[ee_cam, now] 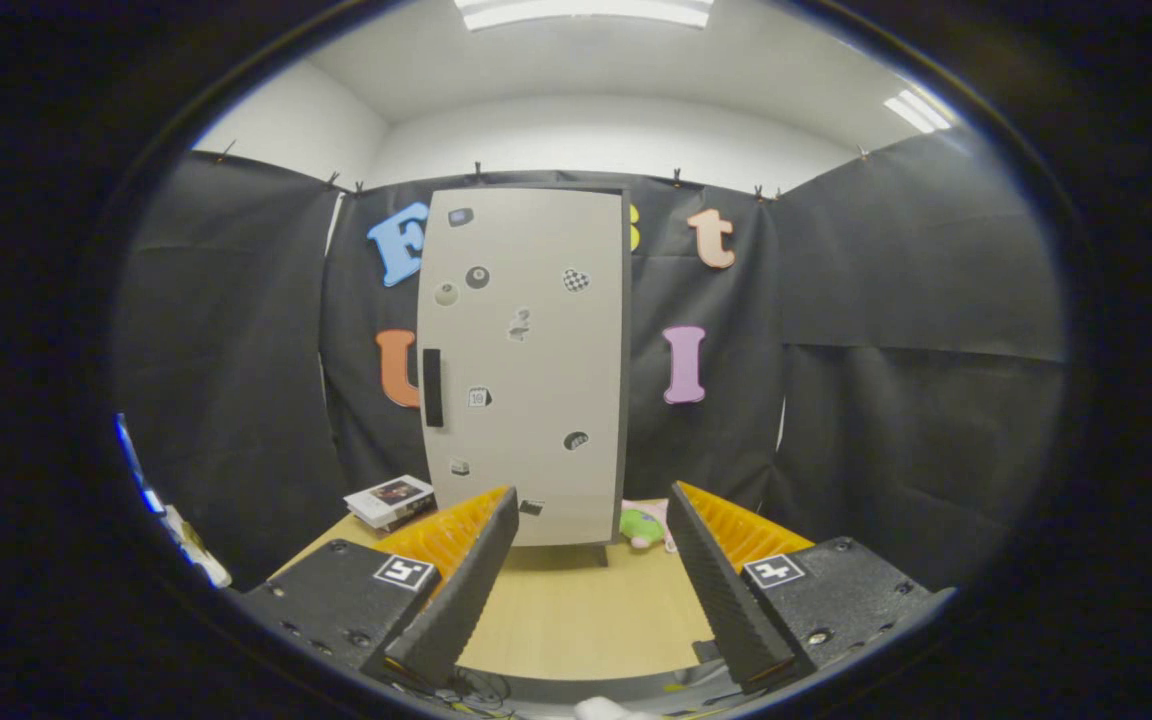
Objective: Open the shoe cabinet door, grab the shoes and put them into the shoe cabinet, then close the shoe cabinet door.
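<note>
A tall pale-grey shoe cabinet (526, 370) stands upright at the far end of a light wooden table (576, 615), well beyond my fingers. Its door is shut and carries several small stickers. A black vertical handle (432, 387) sits on the door's left edge. My gripper (591, 520) is open, its two fingers spread wide with nothing between them, and it points at the cabinet's lower part. A green and pink soft shoe-like item (644, 526) lies on the table at the cabinet's right foot, partly hidden behind the right finger.
A small stack of white booklets or boxes (391, 499) lies on the table left of the cabinet. Black cloth walls close the booth behind and on both sides. Bare tabletop lies between my fingers and the cabinet.
</note>
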### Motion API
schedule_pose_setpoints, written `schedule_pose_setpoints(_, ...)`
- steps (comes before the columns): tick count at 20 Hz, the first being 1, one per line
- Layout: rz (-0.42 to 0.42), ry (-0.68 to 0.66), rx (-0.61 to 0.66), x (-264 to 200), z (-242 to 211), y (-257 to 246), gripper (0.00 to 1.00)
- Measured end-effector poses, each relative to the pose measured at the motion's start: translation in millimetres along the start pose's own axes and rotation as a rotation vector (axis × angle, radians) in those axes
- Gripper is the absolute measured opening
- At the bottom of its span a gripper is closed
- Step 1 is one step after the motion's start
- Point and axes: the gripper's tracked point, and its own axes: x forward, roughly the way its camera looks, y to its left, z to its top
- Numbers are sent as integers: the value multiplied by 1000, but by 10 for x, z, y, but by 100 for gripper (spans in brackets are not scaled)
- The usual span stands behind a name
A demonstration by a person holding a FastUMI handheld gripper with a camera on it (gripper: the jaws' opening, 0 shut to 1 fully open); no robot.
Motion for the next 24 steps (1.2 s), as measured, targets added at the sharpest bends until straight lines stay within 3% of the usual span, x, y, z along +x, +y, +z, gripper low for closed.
schedule_pose_setpoints(24, 20, 4, -18, -15, -68, 83, 98)
